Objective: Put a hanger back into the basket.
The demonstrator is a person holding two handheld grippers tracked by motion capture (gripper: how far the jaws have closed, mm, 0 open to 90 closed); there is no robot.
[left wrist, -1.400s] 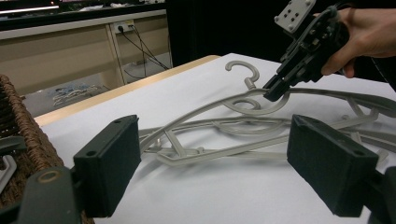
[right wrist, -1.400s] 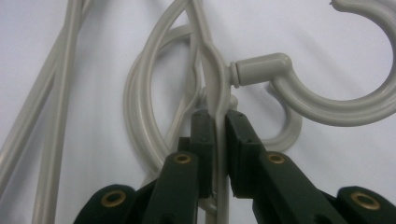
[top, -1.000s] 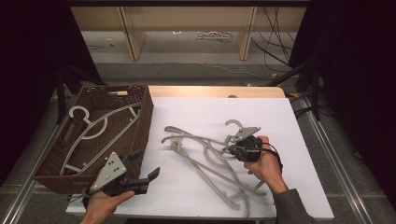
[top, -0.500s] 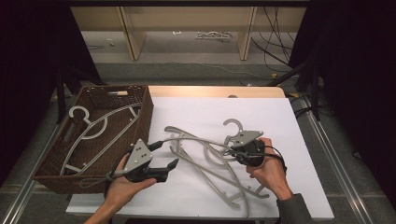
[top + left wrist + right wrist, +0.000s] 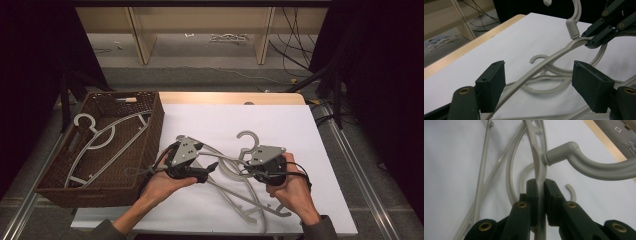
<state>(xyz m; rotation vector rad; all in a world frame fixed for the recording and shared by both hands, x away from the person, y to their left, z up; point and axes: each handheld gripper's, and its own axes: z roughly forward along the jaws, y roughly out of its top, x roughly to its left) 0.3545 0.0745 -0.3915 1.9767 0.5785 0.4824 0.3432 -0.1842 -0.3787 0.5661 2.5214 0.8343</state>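
1. The right gripper [image 5: 540, 192] is clenched on the neck of a grey hanger [image 5: 537, 157], just below its hook, and lifts it off the pile.
2. The left gripper [image 5: 539, 85] has just been closing; the same hanger's arm runs between its jaws, and the pads do not press on it.
3. Beyond, more hangers [image 5: 235, 200] lie tangled on the table [image 5: 300, 125].
4. Farthest left, the basket [image 5: 150, 130] already holds some, so I judge the sorting partly done.

The left tongs [image 5: 212, 168] have jaws apart that have just been closing, pads not yet pressing. The right tongs [image 5: 244, 169] are clamped tight, facing the left tongs closely.
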